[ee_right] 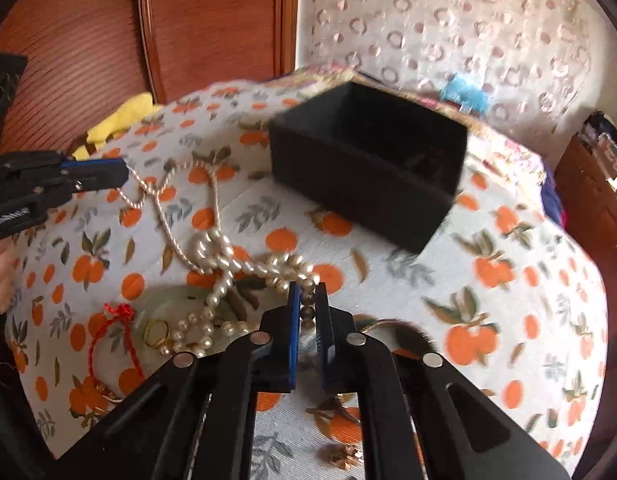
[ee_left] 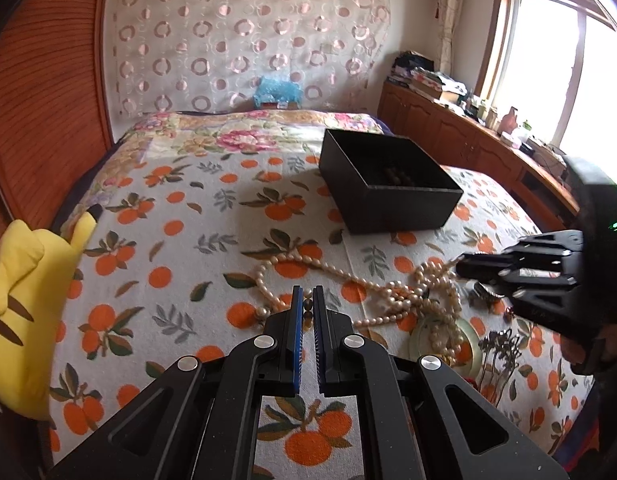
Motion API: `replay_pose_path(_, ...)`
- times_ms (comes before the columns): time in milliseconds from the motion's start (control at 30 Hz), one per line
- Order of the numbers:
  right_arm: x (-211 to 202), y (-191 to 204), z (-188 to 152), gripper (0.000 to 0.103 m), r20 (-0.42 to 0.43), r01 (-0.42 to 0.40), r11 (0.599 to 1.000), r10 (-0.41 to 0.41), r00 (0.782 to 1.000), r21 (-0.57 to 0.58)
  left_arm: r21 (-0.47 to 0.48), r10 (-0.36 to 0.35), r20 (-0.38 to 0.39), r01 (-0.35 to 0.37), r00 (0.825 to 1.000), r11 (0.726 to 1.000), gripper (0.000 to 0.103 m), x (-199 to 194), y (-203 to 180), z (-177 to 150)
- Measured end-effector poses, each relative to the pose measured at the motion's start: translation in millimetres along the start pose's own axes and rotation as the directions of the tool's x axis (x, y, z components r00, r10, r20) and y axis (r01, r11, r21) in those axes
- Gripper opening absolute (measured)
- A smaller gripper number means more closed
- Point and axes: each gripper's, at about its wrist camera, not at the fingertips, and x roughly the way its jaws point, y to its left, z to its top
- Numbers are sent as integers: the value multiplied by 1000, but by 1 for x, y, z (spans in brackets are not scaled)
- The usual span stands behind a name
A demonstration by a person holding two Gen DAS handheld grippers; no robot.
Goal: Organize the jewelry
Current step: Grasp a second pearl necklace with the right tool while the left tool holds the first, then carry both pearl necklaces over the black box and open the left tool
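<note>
On the bed, left gripper (ee_left: 307, 294) and right gripper (ee_right: 308, 292) each nearly closed on dark beads (ee_right: 307, 312).

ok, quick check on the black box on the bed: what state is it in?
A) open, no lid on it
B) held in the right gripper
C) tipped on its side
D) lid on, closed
A: the black box sits upright on the orange-print bedspread with its top open and its interior visible in both wrist views; neither gripper is touching it.
</note>
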Motion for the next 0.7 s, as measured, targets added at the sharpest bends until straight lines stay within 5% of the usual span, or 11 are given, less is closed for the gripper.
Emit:
replay_pose_path(367,-76,-13,34,8,186,24,1000,-25,982,6,35,-20,52,18,998,999,4,-17,-16,26)
replay_pose_path(700,-119,-32,67,8,281,39,999,-41,959,14,104,-76,154,60,985,993,4,-45,-47,84)
